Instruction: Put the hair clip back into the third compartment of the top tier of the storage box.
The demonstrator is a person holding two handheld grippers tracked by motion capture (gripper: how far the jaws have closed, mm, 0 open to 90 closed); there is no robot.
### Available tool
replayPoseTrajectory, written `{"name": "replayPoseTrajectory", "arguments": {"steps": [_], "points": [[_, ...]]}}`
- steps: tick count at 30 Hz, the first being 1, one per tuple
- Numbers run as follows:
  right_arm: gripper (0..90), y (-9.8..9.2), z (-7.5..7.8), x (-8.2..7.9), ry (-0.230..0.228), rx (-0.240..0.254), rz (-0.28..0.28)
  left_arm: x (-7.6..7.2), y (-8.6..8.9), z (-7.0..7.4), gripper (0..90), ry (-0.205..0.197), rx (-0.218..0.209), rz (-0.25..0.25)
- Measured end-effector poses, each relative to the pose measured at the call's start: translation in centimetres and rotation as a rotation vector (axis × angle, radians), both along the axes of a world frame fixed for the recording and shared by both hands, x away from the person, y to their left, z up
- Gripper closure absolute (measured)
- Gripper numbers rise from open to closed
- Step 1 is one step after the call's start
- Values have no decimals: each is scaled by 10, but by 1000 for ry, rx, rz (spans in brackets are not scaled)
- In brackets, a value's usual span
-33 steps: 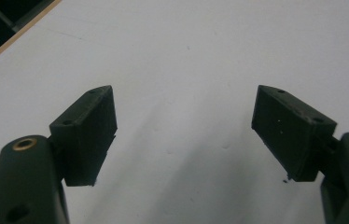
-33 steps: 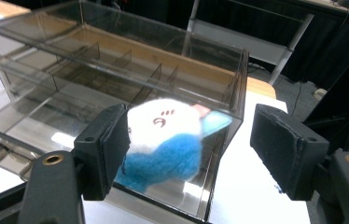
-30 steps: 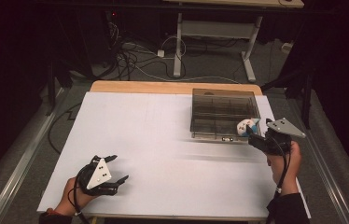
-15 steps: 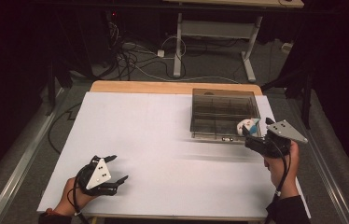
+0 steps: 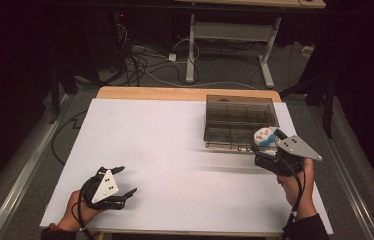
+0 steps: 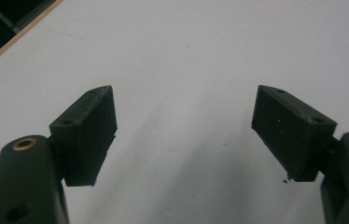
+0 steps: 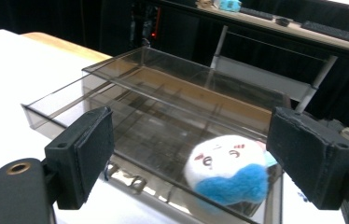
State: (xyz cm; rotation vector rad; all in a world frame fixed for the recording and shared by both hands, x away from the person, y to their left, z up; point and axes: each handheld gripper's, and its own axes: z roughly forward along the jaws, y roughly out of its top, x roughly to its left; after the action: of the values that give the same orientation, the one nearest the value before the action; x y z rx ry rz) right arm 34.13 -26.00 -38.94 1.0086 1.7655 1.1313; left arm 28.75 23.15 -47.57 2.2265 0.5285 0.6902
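On the white table (image 5: 175,145) your clear divided box (image 5: 240,120) holds the white-and-blue plush toy (image 7: 231,170) in its near right corner, your right gripper (image 7: 189,158) spread wide just before it, jaws just opened, gripping nothing, your left gripper (image 6: 184,135) wide and empty.

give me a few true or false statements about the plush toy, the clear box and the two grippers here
1. The plush toy is white and blue. True.
2. The right gripper is clamped on the plush toy. False: its jaws stand wide apart, having just been opening, and the toy lies beyond them without touching the pads.
3. The left gripper holds a small block. False: its jaws are open over the bare white table.
4. The clear box sits on the right side of the table. True.
5. The plush toy lies at the table's far left corner. False: it is at the box's near right corner.
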Motion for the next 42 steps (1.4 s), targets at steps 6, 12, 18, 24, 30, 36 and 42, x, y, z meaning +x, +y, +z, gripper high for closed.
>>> {"name": "replayPoseTrajectory", "arguments": {"steps": [6,12,18,24,30,36,42], "points": [[151,4,1,-9,-18,-6,36,0,0,0,213,1,2,-3],[151,7,0,-16,-36,-19,49,0,-1,0,212,2,5,-4],[152,11,-1,-23,-49,-31,71,0,-1,0,212,3,5,-5],[151,16,-4,-29,-61,-61,103,0,-1,-1,212,6,6,-6],[151,19,-7,-34,-67,-77,126,0,-1,-2,212,9,11,-6],[151,20,-11,-39,-64,-95,136,0,-1,-2,212,9,11,-7],[152,20,-15,-43,-69,-111,143,0,-2,-2,212,12,14,-11]]}}
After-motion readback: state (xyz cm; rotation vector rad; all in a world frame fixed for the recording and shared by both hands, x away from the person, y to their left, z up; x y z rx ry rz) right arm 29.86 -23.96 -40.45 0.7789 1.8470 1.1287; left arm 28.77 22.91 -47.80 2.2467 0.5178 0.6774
